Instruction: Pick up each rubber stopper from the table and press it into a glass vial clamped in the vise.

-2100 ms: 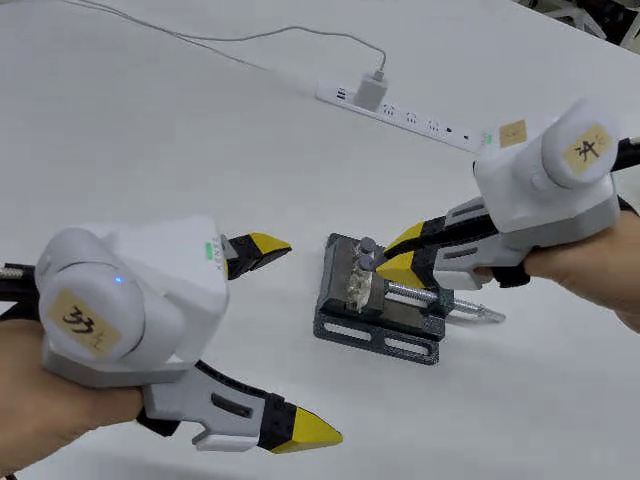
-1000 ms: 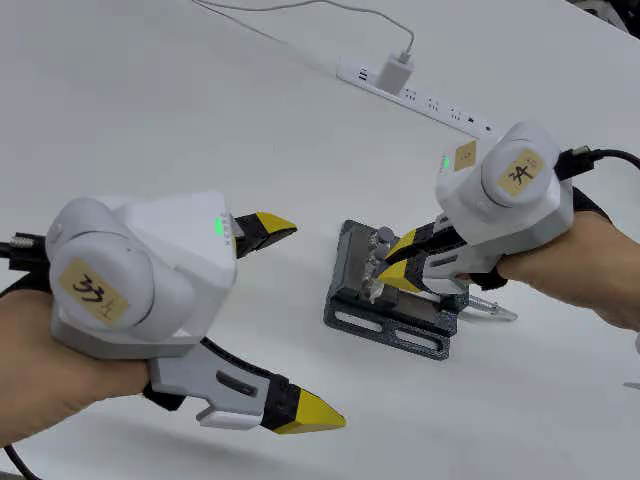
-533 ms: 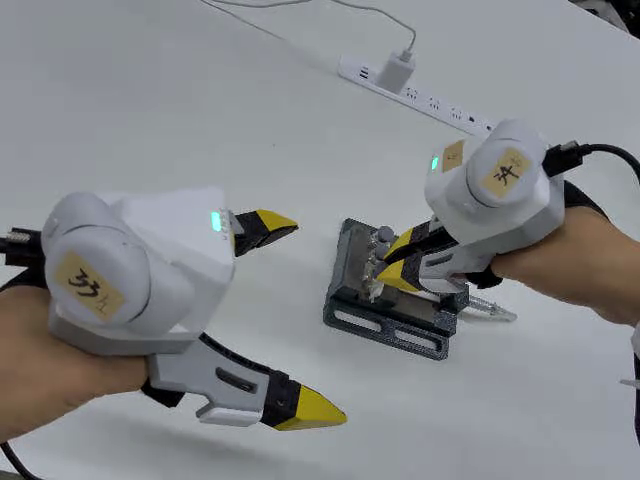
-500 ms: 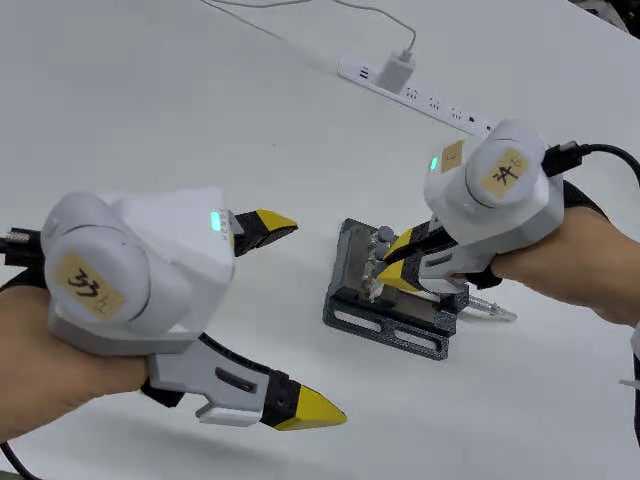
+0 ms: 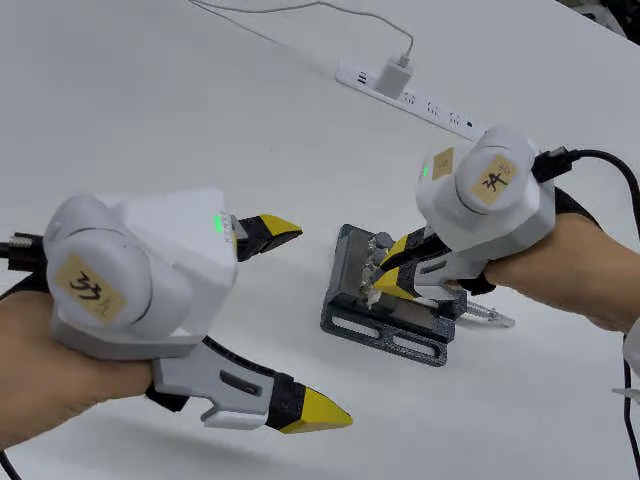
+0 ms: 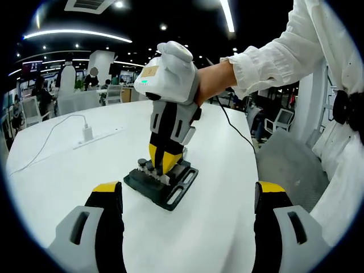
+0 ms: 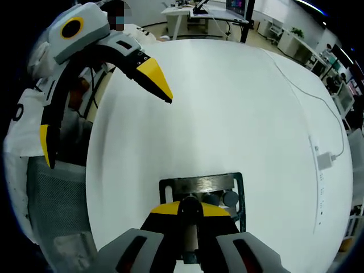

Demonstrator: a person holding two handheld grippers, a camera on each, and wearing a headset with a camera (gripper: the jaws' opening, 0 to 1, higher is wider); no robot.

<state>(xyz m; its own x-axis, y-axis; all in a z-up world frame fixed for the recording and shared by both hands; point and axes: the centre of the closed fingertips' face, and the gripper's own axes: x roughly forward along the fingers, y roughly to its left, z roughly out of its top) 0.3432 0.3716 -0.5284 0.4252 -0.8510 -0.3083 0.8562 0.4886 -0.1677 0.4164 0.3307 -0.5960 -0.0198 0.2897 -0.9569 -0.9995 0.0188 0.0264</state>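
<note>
Two grippers, one vise. Nearest, left of the vise and well apart from it, the left gripper (image 5: 295,320) hangs over the white table (image 5: 150,120), its two jaws spread wide with nothing between them. The right gripper (image 5: 383,278) reaches over the vise (image 5: 385,335) from the right, jaws pinching one dark rubber stopper (image 7: 190,205) and hiding what lies under the tips. Just past the tips, one grey-capped vial (image 5: 381,241) stands in the vise. Beyond the vise lies one power strip (image 5: 440,108) with one white charger (image 5: 395,75) plugged in.
</note>
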